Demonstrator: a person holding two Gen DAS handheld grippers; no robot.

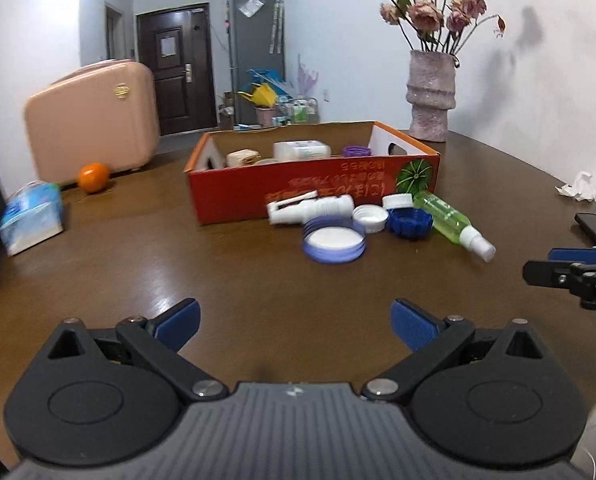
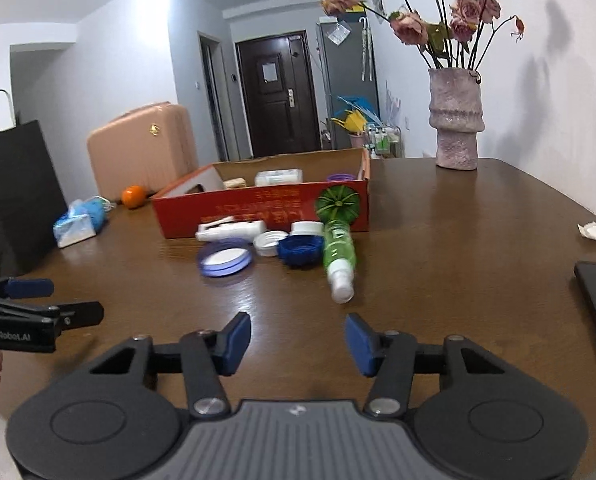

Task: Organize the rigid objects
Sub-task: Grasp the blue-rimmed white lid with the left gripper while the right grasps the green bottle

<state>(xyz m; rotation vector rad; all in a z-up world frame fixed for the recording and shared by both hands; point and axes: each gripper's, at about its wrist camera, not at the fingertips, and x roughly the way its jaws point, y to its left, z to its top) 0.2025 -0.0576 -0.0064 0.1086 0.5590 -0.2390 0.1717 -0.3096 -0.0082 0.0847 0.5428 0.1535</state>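
The loose things lie on the brown table (image 1: 137, 264) in front of the red box (image 1: 310, 192): a white pump bottle (image 1: 314, 207), a lilac lid (image 1: 334, 240), a white cap (image 1: 370, 218), a blue cap (image 1: 412, 222) and, at 3 o'clock of them, a green spray bottle (image 1: 446, 218). My left tongs (image 1: 295, 322) stand wide open and empty. My right tongs (image 2: 298, 342) are open too, narrower, with nothing between. Only the right view shows a black bag (image 2: 13, 196) at 9 o'clock.

Bottles (image 1: 446, 211), lids (image 1: 334, 239) beside box (image 1: 314, 184)
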